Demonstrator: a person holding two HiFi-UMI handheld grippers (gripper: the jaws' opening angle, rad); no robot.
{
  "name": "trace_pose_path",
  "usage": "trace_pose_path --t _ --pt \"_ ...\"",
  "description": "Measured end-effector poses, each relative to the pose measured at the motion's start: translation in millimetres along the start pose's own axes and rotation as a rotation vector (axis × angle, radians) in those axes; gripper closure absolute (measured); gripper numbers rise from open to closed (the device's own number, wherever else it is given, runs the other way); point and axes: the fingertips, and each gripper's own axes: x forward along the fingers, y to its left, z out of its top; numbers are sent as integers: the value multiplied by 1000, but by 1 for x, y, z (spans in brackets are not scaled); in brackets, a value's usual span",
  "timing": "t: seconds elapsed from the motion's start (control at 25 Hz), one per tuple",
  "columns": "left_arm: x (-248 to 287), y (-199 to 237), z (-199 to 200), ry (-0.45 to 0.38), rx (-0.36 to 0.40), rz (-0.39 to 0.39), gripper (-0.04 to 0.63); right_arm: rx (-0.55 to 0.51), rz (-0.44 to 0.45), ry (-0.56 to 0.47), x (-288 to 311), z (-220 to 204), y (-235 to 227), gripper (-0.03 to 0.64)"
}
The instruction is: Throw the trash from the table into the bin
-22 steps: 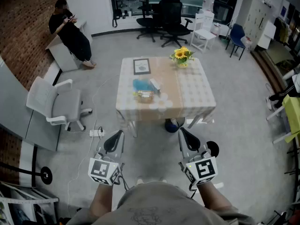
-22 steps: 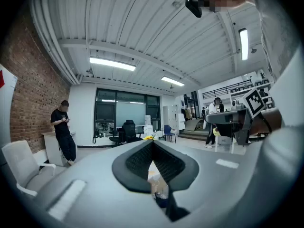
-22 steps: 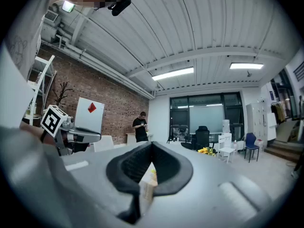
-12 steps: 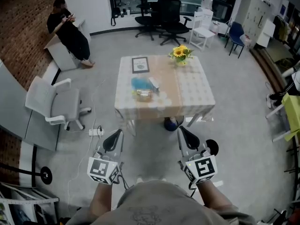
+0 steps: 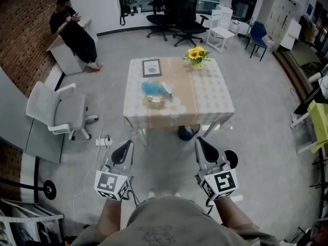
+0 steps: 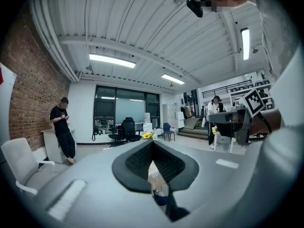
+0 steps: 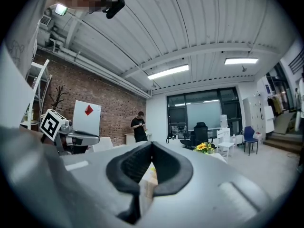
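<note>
Three bits of trash lie close together on the left half of the square table, near the front edge: a crumpled blue piece, a small white piece just beside it on the right, and a shiny see-through wrapper with something yellowish inside, just in front of them. They all rest flat on the light checked cloth. A dark blue round thing sits on the floor under the front edge of the table, and it may be the bin, but it is too small to tell.
</note>
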Motion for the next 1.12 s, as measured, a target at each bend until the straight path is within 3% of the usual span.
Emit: trace_pose_path --t 0.76,1.12 --pt "29 -45 -8 52 -12 45 588 50 14 18 -25 -22 -61 615" --pt "30 -72 4 28 -6 64 588 38 58 5 -40 -22 -72 615"
